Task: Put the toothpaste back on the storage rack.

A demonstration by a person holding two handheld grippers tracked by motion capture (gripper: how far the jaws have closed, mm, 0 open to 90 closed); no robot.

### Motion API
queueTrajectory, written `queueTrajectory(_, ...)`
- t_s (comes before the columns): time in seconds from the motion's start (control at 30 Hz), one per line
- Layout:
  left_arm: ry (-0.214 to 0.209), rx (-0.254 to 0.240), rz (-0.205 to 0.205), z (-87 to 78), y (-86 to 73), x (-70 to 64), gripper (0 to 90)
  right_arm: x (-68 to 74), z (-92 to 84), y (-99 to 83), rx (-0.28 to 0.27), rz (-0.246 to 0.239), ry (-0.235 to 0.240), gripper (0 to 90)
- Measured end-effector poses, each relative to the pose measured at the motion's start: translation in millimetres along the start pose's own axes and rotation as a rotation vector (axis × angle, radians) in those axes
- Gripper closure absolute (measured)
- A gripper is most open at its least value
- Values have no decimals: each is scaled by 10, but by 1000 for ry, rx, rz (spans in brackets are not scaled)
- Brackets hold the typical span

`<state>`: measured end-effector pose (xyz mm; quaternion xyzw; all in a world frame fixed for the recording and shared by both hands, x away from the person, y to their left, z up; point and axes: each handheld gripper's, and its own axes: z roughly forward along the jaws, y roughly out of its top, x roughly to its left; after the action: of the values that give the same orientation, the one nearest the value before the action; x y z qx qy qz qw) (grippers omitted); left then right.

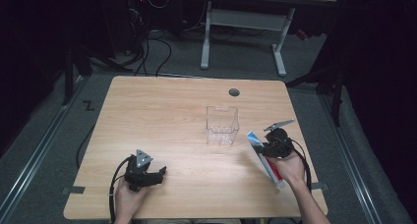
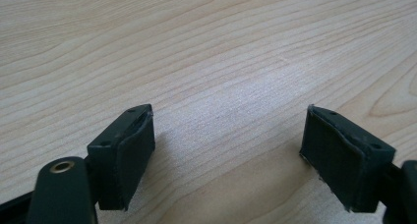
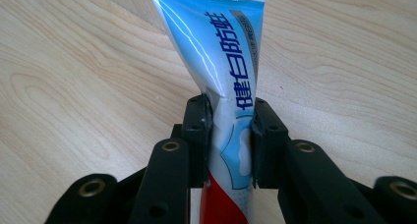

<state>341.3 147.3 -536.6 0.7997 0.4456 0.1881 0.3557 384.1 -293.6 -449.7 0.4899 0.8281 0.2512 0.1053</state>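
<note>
A toothpaste tube (image 3: 223,62), blue and white with a red lower part, is pinched between the pads of my right gripper (image 3: 231,135), which is shut on it. In the high view the tube (image 1: 255,141) slants over the table's right side, with the right gripper (image 1: 269,149) held in a hand. A clear plastic box (image 1: 222,125) stands upright just left of the tube. My left gripper (image 2: 226,150) is open over bare wood, nothing between its pads. In the high view it (image 1: 160,174) rests near the front left of the table.
The wooden table (image 1: 162,111) has a round cable hole (image 1: 234,92) behind the box. Behind the table stands a white desk frame (image 1: 243,35) with cables on the floor. Two bits of tape (image 1: 74,189) mark the table's front corners.
</note>
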Motion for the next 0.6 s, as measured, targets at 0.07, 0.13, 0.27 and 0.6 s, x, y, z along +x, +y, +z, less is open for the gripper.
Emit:
queueTrajectory(0.07,0,0,0,0,0,0,207,-7,-23,-6,-8,6,2,724)
queueTrajectory(0.13,0,0,0,0,0,0,207,-5,-51,-17,-24,3,-5,723)
queueTrajectory(0.27,-1,1,0,0,0,0,206,6,-96,-28,-50,2,-2,723)
queueTrajectory(0.6,0,0,0,0,0,0,206,45,-198,-48,-123,-3,-11,725)
